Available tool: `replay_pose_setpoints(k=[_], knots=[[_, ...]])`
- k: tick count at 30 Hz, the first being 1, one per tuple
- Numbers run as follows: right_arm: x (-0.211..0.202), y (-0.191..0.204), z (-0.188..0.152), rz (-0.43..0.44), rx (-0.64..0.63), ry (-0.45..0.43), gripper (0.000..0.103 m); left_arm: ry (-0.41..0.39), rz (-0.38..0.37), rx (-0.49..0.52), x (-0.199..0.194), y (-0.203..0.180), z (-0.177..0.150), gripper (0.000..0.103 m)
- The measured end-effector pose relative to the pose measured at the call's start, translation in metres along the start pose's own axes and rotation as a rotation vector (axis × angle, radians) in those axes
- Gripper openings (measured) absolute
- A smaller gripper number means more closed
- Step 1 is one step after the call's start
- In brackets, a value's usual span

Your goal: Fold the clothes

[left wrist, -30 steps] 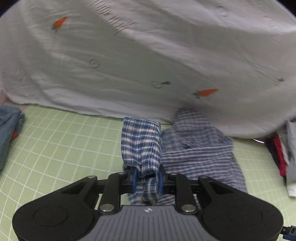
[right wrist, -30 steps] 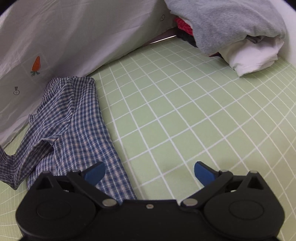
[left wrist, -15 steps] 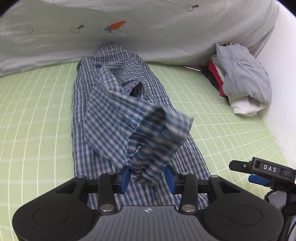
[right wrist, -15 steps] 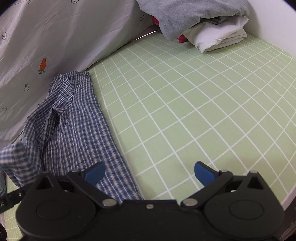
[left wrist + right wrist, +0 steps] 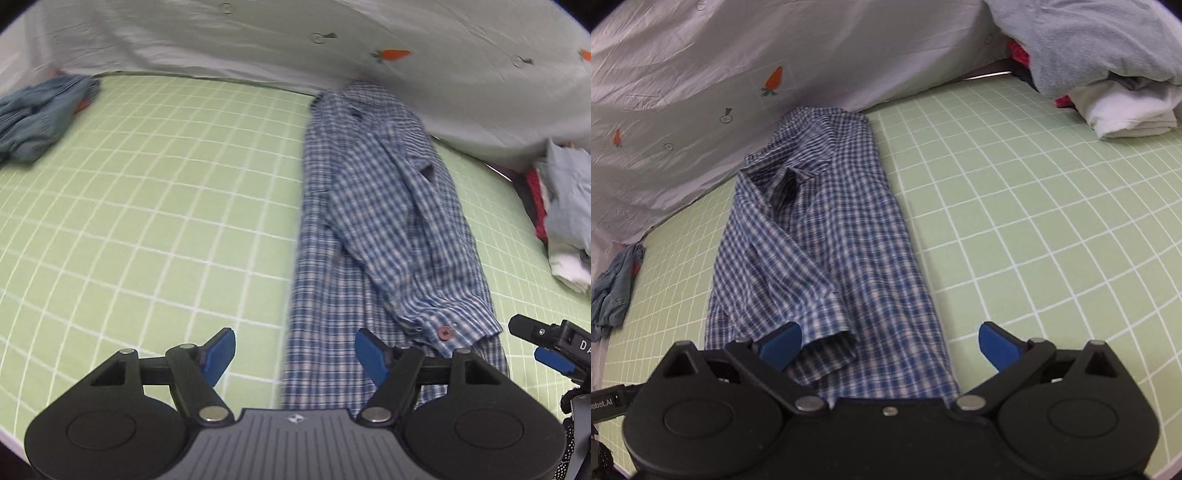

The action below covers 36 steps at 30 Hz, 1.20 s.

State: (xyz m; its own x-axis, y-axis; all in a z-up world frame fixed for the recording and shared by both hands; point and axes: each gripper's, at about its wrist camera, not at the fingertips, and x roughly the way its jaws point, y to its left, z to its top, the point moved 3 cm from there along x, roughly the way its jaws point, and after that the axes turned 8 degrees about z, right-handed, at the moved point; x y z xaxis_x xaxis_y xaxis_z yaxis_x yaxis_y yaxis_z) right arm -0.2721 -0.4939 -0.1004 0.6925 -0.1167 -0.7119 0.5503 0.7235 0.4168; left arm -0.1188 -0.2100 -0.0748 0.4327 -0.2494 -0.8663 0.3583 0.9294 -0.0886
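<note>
Here, one plaid shirt [image 5: 373, 221], two clothes piles [image 5: 561, 206].

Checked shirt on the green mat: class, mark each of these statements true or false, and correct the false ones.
1. The checked shirt lies in a long narrow strip on the green mat. True.
2. The left claw grips the cuff. False: its jaws are opening, with nothing between them.
3. The sleeve lies on top of the shirt. True.
4. The right claw is shut. False: open.
5. The clothes pile is neatly hung up. False: heaped on the mat.
</note>
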Motion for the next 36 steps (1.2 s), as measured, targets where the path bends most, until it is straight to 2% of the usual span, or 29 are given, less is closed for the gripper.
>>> replay_pose_setpoints(k=[3,5,6,8,10,11,12,14,16,19,27,36], knots=[[0.007,0.019,0.004,0.072,-0.052,-0.011,0.096,-0.009,0.020,-0.030,-0.007,0.012,-0.001,0.073],[0.013,0.028,0.005,0.101,-0.059,0.003,0.083,-0.018,0.031,-0.039,-0.011,0.017,-0.001,0.073],[0.017,0.032,0.005,0.114,-0.062,0.011,0.080,-0.022,0.035,-0.043,-0.013,0.020,-0.001,0.073],[0.025,0.036,0.003,0.104,-0.072,0.038,0.069,-0.027,0.041,-0.050,-0.016,0.024,-0.002,0.073],[0.034,0.038,0.000,0.074,-0.085,0.063,0.065,-0.030,0.042,-0.052,-0.017,0.028,-0.001,0.073],[0.038,0.037,-0.002,0.064,-0.079,0.073,0.059,-0.032,0.043,-0.054,-0.018,0.029,-0.001,0.073],[0.039,0.035,-0.003,0.067,-0.068,0.077,0.052,-0.033,0.044,-0.055,-0.019,0.031,-0.001,0.073],[0.036,0.031,-0.006,0.080,-0.065,0.076,0.022,-0.034,0.039,-0.052,-0.019,0.031,0.000,0.073],[0.029,0.031,-0.007,0.123,-0.081,0.058,0.004,-0.033,0.030,-0.044,-0.019,0.031,0.000,0.073],[0.018,0.032,-0.010,0.143,-0.058,0.028,0.004,-0.030,0.016,-0.023,-0.019,0.028,-0.001,0.073],[-0.023,0.024,-0.036,0.121,-0.008,-0.026,0.003,-0.002,-0.048,0.059,-0.018,0.014,-0.015,0.073],[-0.062,0.009,-0.067,0.024,0.019,-0.060,0.003,0.047,-0.098,0.125,-0.014,0.000,-0.037,0.073]])
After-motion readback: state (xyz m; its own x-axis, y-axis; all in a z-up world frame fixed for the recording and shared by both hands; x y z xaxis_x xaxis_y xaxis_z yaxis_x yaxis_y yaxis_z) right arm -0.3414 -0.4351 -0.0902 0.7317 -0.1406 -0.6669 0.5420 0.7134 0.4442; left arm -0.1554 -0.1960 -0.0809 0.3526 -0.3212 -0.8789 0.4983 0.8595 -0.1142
